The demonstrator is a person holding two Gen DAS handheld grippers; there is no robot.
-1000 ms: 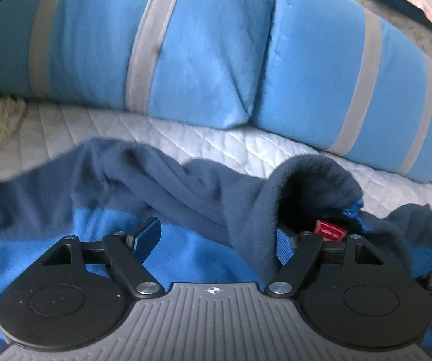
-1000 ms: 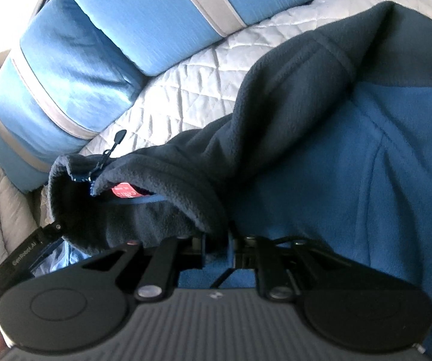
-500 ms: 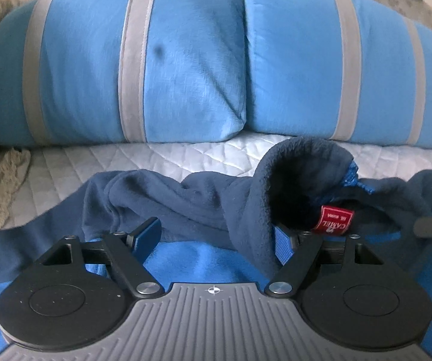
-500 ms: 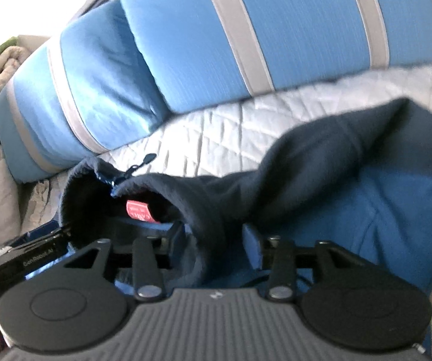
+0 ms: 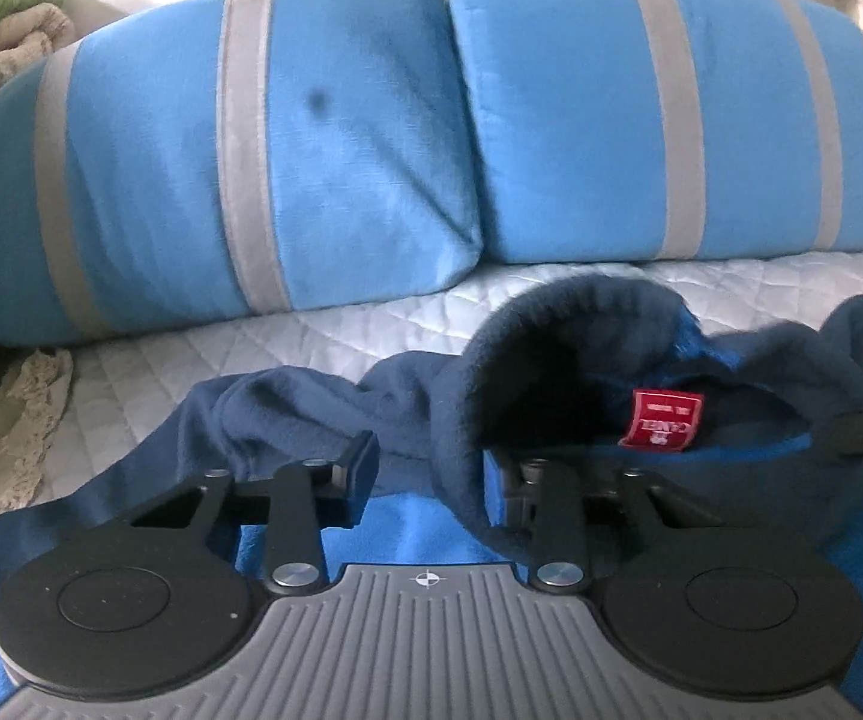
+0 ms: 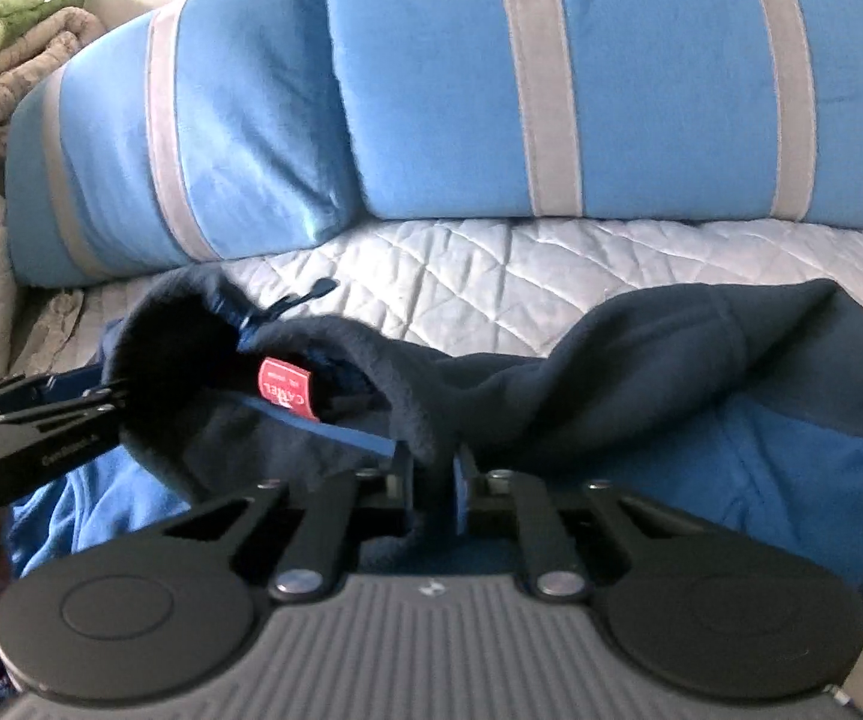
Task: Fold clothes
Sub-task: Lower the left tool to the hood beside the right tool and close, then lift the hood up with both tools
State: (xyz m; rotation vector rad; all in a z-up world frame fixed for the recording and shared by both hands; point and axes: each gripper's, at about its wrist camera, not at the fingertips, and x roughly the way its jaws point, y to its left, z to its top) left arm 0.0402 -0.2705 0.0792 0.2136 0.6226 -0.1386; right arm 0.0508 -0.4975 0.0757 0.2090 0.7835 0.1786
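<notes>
A: Left wrist view first: our left hand-held gripper [image 5: 428,471] stands apart, with the fleece jacket's [image 5: 311,408] collar [image 5: 461,420] hanging loose between its fingers. The jacket lies bunched on the quilted bed [image 5: 341,330] below the striped pillows [image 5: 263,156].

B: Our right hand-held gripper [image 6: 434,480] is pinched together on the collar edge. We judge the thick fleece could slip out, or the left could close on one layer only.

A: The red label [image 6: 287,390] seems to read "CAMEL"; the smaller print is illegible.

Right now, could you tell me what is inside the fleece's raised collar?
A red label sewn to the dark lining of the fleece collar; deeper inside is shadowed and hidden.
</notes>
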